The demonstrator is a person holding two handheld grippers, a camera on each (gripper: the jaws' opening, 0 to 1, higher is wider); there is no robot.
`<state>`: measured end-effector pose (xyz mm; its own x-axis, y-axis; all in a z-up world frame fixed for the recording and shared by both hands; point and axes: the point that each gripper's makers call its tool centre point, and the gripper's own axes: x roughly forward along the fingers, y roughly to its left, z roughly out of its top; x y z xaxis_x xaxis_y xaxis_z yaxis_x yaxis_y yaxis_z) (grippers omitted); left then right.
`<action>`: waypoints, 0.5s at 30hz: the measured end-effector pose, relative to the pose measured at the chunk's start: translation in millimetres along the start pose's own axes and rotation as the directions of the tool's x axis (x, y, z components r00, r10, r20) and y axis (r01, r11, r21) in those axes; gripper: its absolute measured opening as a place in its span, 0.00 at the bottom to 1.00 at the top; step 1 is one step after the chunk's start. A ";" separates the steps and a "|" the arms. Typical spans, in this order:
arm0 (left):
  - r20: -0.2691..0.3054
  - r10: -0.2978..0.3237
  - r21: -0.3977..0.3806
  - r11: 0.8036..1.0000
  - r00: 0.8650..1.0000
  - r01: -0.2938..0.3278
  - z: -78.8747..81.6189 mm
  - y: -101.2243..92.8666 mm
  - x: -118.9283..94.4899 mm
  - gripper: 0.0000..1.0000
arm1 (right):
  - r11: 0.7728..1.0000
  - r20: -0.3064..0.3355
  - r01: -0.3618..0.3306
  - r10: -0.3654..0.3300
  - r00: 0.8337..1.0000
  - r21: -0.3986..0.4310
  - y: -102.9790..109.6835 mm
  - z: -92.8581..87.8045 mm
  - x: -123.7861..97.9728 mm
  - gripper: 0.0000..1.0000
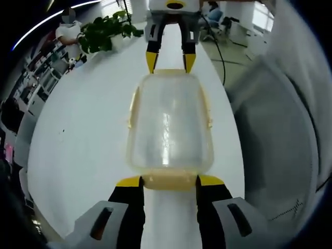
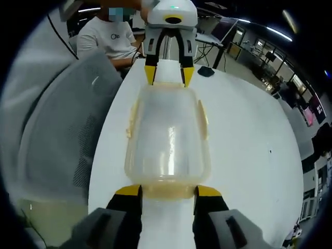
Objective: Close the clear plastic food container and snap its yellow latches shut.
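Clear container lidded on the white desk, a hand-held gripper at each short end

The container (image 1: 170, 127) lies mid-desk (image 1: 83, 155); left hand-held gripper (image 1: 169, 180) and right hand-held gripper (image 2: 165, 190) stand with jaws apart, straddling the end latches (image 1: 169, 180); a potted plant (image 1: 104, 31) sits toward the far corner; a mesh chair (image 2: 62, 140) crowds one long edge.

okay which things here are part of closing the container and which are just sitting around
Part of the job:
container, lid on
end latch, between the left gripper tips
far end latch, between the right gripper tips

Just around:
white table
potted plant
mesh chair
seated person
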<state>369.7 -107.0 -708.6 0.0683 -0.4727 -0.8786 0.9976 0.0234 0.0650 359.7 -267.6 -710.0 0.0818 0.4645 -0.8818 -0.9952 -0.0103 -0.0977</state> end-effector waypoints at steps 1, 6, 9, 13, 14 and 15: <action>0.001 -0.003 0.001 1.000 1.000 0.003 1.7 0.0 1.9 0.36 | 1.000 -0.002 0.000 0.000 1.000 0.000 0.0 -2.8 -0.3 0.36; -0.003 -0.011 0.007 1.000 1.000 0.011 8.2 0.4 13.3 0.36 | 1.000 -0.010 -0.004 0.004 1.000 0.009 1.3 -15.3 0.7 0.36; -0.007 -0.015 0.009 1.000 1.000 0.015 8.4 -0.5 18.5 0.36 | 1.000 -0.014 -0.005 0.005 1.000 0.008 1.7 -19.7 2.1 0.36; -0.006 -0.018 0.003 1.000 1.000 0.018 8.6 -0.9 22.5 0.36 | 1.000 -0.014 -0.006 0.006 1.000 0.004 1.6 -23.1 3.2 0.36; -0.008 -0.018 0.004 1.000 1.000 0.018 8.8 -0.6 23.7 0.36 | 1.000 -0.015 -0.005 0.005 1.000 0.001 1.4 -24.7 4.4 0.36; -0.010 -0.019 0.004 1.000 1.000 0.019 9.2 0.0 24.9 0.36 | 1.000 -0.016 -0.005 0.005 1.000 0.001 1.0 -25.5 5.4 0.36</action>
<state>371.3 -127.0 -726.2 0.0498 -0.4646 -0.8841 0.9987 0.0113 0.0503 360.5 -287.6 -726.6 0.0776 0.4506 -0.8894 -0.9956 -0.0114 -0.0926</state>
